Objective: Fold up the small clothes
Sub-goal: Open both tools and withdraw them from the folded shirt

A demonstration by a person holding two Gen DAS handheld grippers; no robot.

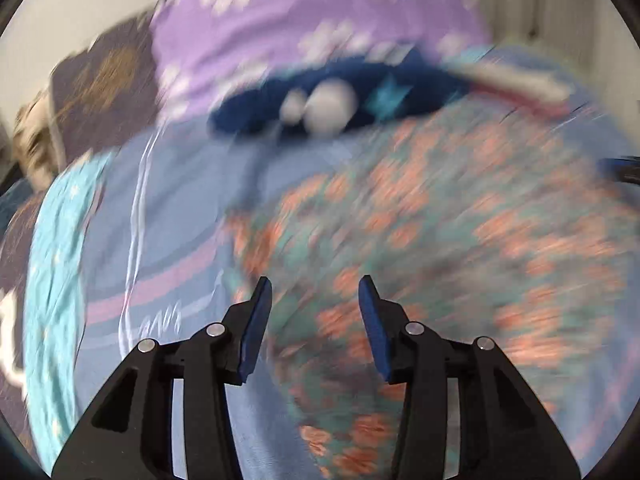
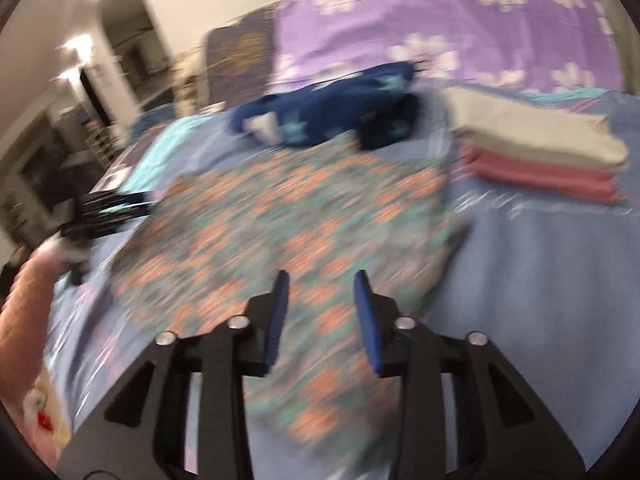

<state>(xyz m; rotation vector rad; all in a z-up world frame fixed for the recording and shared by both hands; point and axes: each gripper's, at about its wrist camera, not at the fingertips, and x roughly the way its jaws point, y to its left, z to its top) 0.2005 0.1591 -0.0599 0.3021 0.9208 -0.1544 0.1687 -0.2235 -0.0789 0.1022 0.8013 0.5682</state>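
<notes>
Hovering with blue pads parted and empty: left gripper (image 1: 315, 284), right gripper (image 2: 321, 278), both lying over floral garment (image 2: 288, 208), seemingly positioning for another fold.

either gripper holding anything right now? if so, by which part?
Nothing held. The left gripper and the right gripper both have open jaws with nothing between the pads, above the teal-and-orange floral cloth spread on the blue bedsheet.

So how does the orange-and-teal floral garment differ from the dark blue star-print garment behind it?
The orange-and-teal floral garment lies spread flat; the dark blue star-print garment sits bunched in a heap. The floral one covers more of the bed and lies nearer both grippers. Both rest unfolded on the blue bedsheet.
</notes>
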